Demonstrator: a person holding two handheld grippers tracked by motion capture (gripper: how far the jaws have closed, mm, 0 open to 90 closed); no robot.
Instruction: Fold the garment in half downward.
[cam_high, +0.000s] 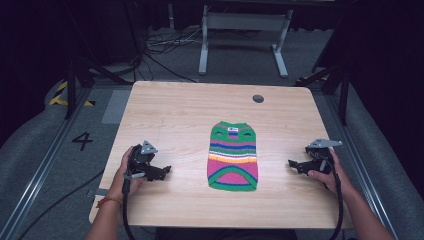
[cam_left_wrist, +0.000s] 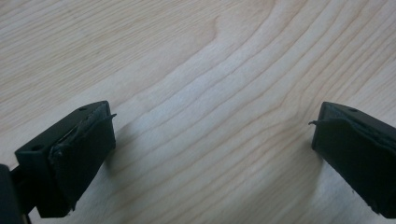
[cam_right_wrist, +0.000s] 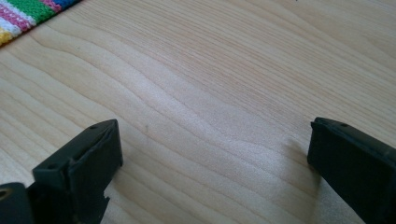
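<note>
Left tool: held in the person's left hand, resting low over the worktop near its left edge, toward the near side; jaws spread wide, bare wood between them in the left gripper view. Right tool: held in the right hand near the right edge, jaws likewise spread, nothing between them. Both tools point inward toward the middle. Knitted striped garment: small sleeveless piece, green trim with pink, blue, yellow and white bands, lying flat at the middle of the worktop, closer to the near edge, between the two tools and apart from both; its corner shows in the right gripper view. Round hole: in the worktop near the far edge.
</note>
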